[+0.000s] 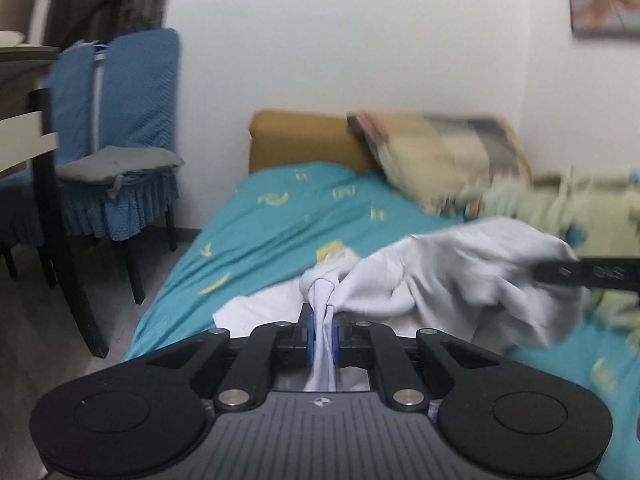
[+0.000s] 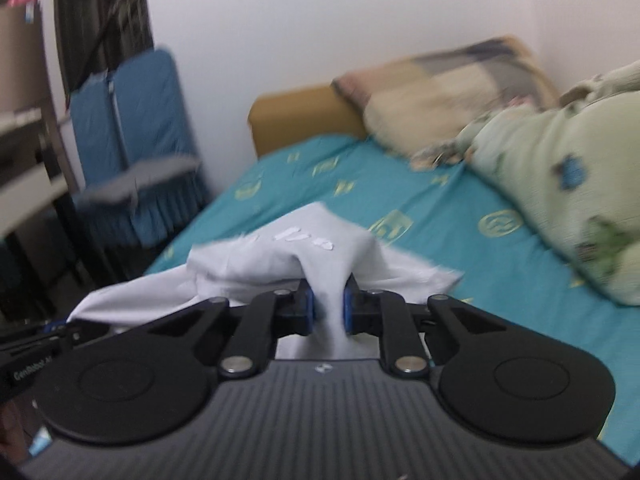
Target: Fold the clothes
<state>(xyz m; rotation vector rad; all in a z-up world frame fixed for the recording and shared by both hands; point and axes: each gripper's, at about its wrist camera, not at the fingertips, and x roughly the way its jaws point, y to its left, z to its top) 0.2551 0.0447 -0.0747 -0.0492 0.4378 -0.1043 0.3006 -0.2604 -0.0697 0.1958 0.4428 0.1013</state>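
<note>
A white garment point(image 1: 460, 280) hangs bunched above the teal bed sheet point(image 1: 260, 232). My left gripper point(image 1: 321, 320) is shut on a twisted fold of it. My right gripper point(image 2: 329, 304) is shut on another part of the same white garment point(image 2: 288, 256), which drapes over its fingers down to the sheet point(image 2: 440, 208). The right gripper's black finger shows at the right of the left wrist view point(image 1: 592, 274), against the cloth. The left gripper's body shows at the lower left of the right wrist view point(image 2: 36, 340). Both views are blurred.
A patterned pillow point(image 1: 436, 156) and a pale green quilt point(image 2: 560, 184) lie at the bed's far right. A mustard headboard point(image 1: 304, 140) stands against the white wall. A blue-covered chair point(image 1: 128, 140) with a grey cushion stands left of the bed, beside a dark table leg point(image 1: 60, 220).
</note>
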